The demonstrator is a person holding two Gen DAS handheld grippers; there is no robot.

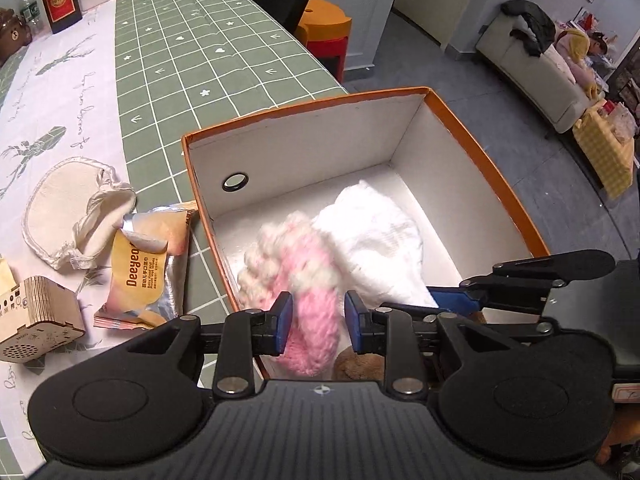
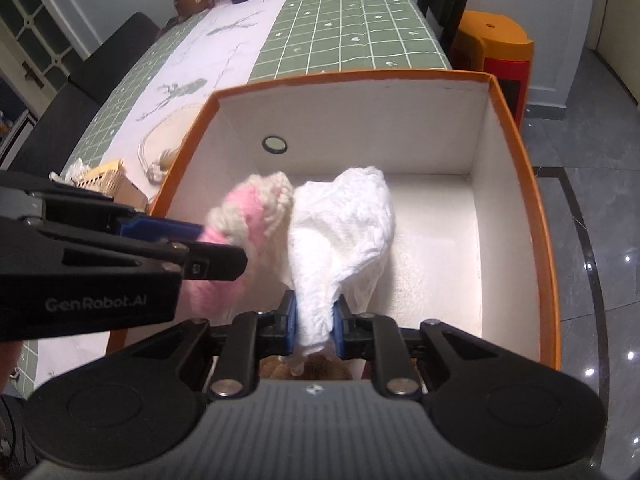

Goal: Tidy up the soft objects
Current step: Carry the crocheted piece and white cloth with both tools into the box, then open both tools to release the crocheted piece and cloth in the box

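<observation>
Left of the box on the worktop (image 1: pixel 168 80): wooden gadget (image 1: pixel 38 318), cream drawstring pouch (image 1: pixel 76 216), torn wipes packet (image 1: pixel 148 268). Left tool (image 1: pixel 316 322) reaches into the orange box (image 1: pixel 480 152), its blue pads on either side of the pink-and-cream knitted piece (image 1: pixel 304 280), gaps visible, so loosened rather than clamped. Right tool (image 2: pixel 316 326) is clenched on the white cloth (image 2: pixel 344 232), which bunches up inside the box just right of the knit, touching it.
</observation>
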